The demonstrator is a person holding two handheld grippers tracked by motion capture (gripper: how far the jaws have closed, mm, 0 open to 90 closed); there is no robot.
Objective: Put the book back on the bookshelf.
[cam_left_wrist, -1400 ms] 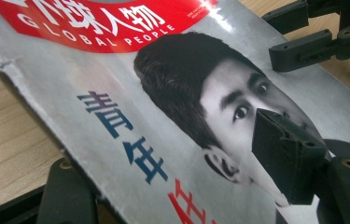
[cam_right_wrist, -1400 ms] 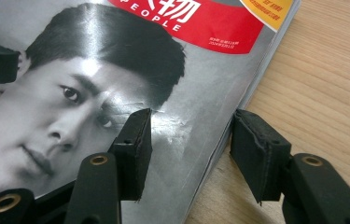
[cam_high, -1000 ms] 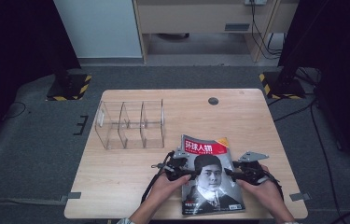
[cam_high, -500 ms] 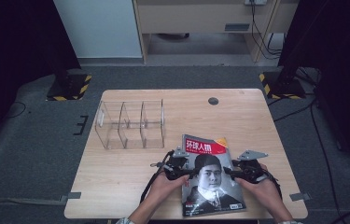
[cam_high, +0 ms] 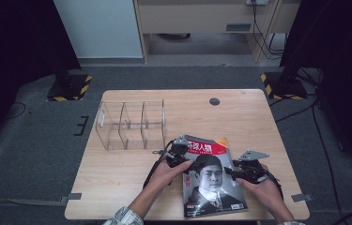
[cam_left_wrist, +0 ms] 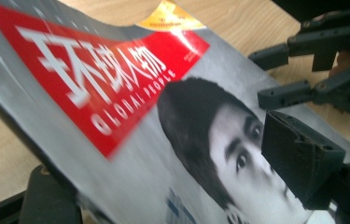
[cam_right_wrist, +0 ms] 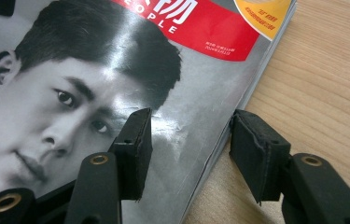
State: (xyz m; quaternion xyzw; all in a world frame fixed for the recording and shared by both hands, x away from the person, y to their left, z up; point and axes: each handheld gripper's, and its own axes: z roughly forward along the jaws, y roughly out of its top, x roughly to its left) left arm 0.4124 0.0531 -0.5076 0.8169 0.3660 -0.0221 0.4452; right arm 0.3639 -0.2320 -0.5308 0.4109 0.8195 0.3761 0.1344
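My left claw [cam_high: 179, 153] has just been opening, magazine [cam_high: 211, 180] cover edge between its jaws. My right claw [cam_high: 241, 172] gapes, straddling the magazine's right edge on the tabletop [cam_high: 117, 173].

The grey-and-red paper magazine [cam_right_wrist: 116, 70] has a glossy, slightly creased cover. The pale wooden table [cam_right_wrist: 322, 79] looks matt and grained. The clear plastic three-bay organiser [cam_high: 131, 124] shines smooth.

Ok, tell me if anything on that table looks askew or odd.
The magazine lies crooked to the table edge, and in the left gripper view its left side is lifted off the wood, bowed, between the left gripper's jaws.
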